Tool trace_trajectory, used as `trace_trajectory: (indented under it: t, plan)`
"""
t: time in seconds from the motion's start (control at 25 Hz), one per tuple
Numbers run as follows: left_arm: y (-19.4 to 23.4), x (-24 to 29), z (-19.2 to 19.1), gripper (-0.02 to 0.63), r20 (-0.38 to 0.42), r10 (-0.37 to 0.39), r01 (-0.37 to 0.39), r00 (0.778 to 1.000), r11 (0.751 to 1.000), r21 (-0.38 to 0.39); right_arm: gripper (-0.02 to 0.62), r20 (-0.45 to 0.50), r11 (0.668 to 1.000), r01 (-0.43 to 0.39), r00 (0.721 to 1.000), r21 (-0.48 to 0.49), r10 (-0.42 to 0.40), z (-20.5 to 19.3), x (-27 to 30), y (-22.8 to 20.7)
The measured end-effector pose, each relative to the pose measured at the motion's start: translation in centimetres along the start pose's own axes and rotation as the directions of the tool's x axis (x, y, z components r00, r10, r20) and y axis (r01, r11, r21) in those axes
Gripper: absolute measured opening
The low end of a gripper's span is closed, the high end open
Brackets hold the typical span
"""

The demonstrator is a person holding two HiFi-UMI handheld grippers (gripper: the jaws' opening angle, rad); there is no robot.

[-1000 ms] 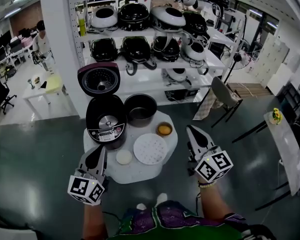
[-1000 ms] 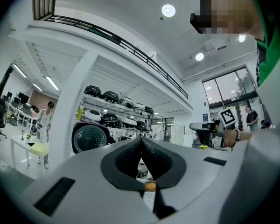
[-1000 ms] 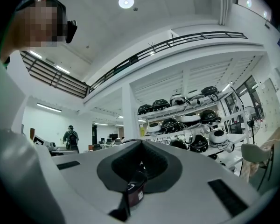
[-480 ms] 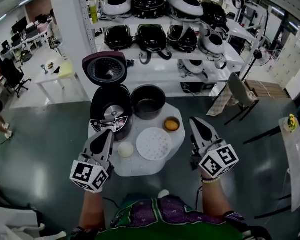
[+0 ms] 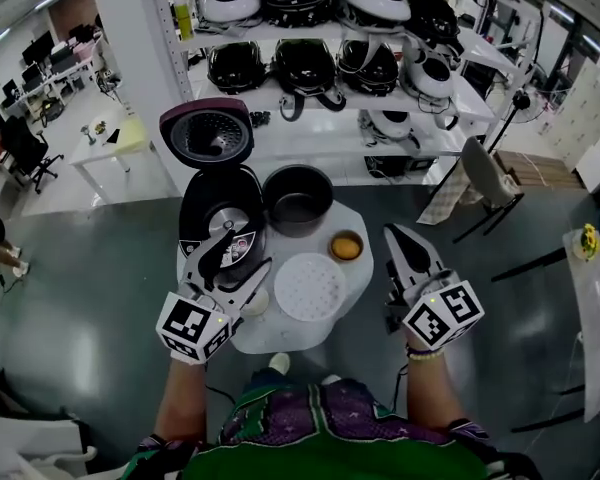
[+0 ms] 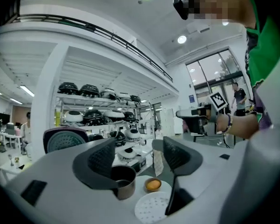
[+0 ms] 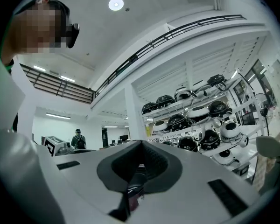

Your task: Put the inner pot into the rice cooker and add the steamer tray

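Observation:
The black rice cooker (image 5: 218,230) stands on the white round table (image 5: 280,336) with its maroon lid (image 5: 208,133) raised. To its right, the dark inner pot (image 5: 298,200) rests on the table. The white perforated steamer tray (image 5: 308,288) lies flat in front of the pot. My left gripper (image 5: 240,260) hangs over the cooker's front edge with its jaws opening and nothing between them. In the left gripper view the inner pot (image 6: 122,181) and the steamer tray (image 6: 151,207) show past the left gripper (image 6: 139,156). My right gripper (image 5: 398,240) is shut and empty, off the table's right side.
A small orange bowl (image 5: 346,246) sits right of the tray. A white round piece (image 5: 254,304) lies partly under my left gripper. Behind the table, white shelves (image 5: 320,78) hold several rice cookers. A folding chair (image 5: 480,180) stands at the right.
My left gripper has moved forward and rightward over the table's front to the cooker, and its jaws have gone from shut to open. The right gripper has crept forward, still shut.

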State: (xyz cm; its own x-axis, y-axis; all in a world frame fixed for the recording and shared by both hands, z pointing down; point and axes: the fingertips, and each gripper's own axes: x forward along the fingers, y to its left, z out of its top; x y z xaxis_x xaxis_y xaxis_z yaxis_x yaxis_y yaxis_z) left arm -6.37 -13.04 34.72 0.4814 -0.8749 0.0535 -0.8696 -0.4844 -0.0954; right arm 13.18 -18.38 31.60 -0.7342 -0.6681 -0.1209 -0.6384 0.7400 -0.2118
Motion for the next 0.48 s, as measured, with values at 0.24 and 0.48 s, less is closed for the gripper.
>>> trace_trajectory:
  t: [0.24, 0.48]
  plan:
    - [2.1, 4.0, -1.3, 0.440, -0.014, -0.070, 0.070, 0.997, 0.997, 0.036, 0.005, 0.011, 0.999, 0.041, 0.999, -0.005, -0.041, 0.3, 1.8, -0.7]
    - [4.5, 7.0, -3.1, 0.443, -0.056, -0.127, 0.130, 0.990, 0.990, 0.060, 0.005, 0.006, 0.996, 0.089, 0.996, -0.018, -0.089, 0.2, 3.4, -1.2]
